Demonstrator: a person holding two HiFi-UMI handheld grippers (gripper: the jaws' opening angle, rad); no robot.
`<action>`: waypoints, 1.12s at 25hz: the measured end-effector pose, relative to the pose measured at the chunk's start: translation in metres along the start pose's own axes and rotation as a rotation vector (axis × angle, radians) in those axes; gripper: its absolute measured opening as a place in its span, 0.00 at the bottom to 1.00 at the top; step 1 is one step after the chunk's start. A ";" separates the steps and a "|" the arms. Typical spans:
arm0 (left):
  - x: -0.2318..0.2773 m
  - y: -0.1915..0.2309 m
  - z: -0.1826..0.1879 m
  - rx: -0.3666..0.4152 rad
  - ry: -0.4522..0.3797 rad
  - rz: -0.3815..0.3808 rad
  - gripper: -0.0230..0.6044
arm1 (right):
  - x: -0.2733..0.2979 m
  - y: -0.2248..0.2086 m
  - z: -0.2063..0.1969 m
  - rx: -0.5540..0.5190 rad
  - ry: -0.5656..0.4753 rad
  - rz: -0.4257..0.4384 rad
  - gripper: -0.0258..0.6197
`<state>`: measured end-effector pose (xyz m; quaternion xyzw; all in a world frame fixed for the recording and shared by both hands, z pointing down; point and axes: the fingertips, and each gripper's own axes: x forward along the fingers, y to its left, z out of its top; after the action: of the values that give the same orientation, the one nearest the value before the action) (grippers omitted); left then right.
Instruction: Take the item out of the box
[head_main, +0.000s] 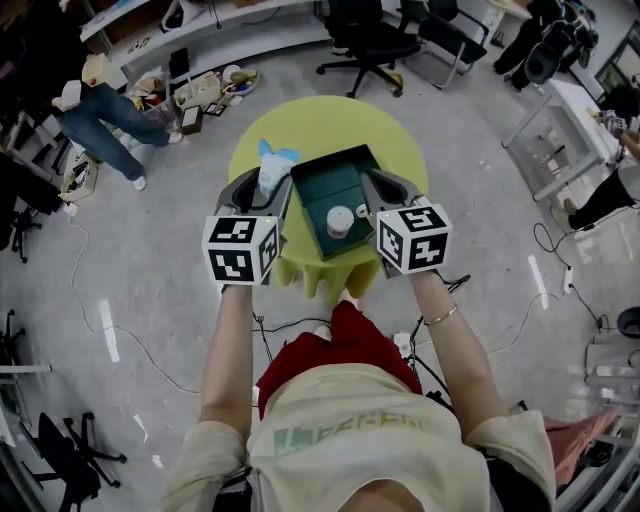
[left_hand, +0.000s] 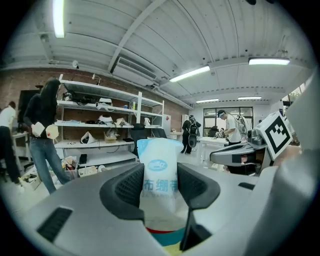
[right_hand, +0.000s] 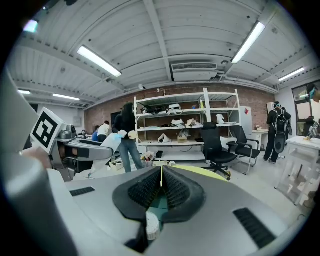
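A dark green open box (head_main: 333, 183) sits on the round yellow table (head_main: 320, 120). Inside it, near the front, lies a small white round-capped item (head_main: 340, 221), which also shows low between the jaws in the right gripper view as the white item (right_hand: 151, 225). My left gripper (head_main: 265, 182) is shut on a white and blue pouch (head_main: 273, 164), held upright just left of the box; the pouch (left_hand: 160, 165) fills the gap of the left gripper (left_hand: 161, 192). My right gripper (head_main: 372, 192) is at the box's right wall, and the right gripper (right_hand: 161, 187) has its pads pressed on that thin wall.
Black office chairs (head_main: 372, 42) stand beyond the table. A person in jeans (head_main: 105, 115) stands at the far left beside floor clutter (head_main: 200, 92). Shelving (right_hand: 185, 127) lines the brick wall. Cables (head_main: 150, 350) trail over the floor, and a white rack (head_main: 560, 140) is on the right.
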<state>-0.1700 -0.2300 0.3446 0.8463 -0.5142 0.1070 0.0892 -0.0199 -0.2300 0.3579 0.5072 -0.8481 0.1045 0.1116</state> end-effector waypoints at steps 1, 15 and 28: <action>-0.002 0.001 0.000 -0.004 -0.004 0.002 0.37 | -0.001 0.002 0.000 0.000 -0.004 -0.001 0.10; -0.036 -0.008 0.000 -0.031 -0.058 0.016 0.37 | -0.022 0.018 0.000 -0.002 -0.063 -0.013 0.10; -0.069 -0.015 -0.001 -0.050 -0.100 0.028 0.37 | -0.046 0.039 0.005 -0.010 -0.134 -0.008 0.09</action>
<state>-0.1875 -0.1641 0.3260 0.8408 -0.5323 0.0527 0.0832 -0.0341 -0.1747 0.3367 0.5158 -0.8522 0.0656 0.0578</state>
